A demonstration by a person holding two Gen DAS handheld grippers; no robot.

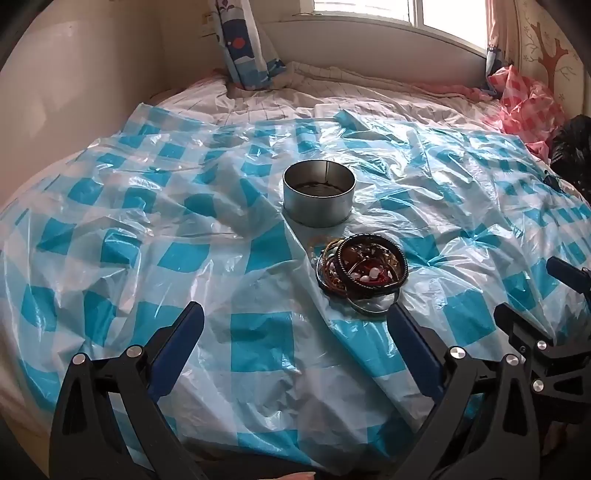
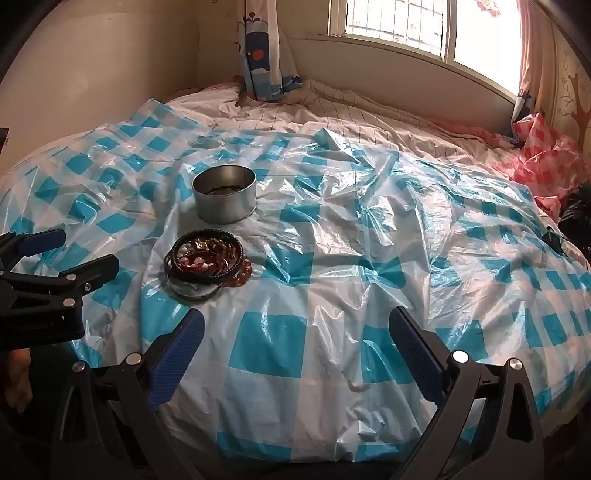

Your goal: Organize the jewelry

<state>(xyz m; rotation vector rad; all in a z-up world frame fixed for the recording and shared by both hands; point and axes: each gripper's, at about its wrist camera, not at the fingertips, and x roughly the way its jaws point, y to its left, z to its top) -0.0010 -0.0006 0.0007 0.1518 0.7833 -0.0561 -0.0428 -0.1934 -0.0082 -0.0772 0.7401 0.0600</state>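
Left wrist view: jaws of left gripper [image 1: 295, 325] are spread wide, nothing between them.
Tin [image 1: 318, 196]: set upright on checked plastic sheet [image 1: 147, 229], centre.
Jewelry pile [image 1: 364, 267]: bangles and beads heaped just in front of tin, apart from both grippers.
Right gripper [image 2: 295, 328]: jaws spread wide, empty, seen over sheet at right.

This is a bedroom in a home. A bed [image 2: 369, 110] with rumpled striped bedding fills the room under a window [image 2: 424, 26], patterned curtains [image 2: 258, 48] hang beside it, and a tree picture decorates the wall [image 1: 550, 55].
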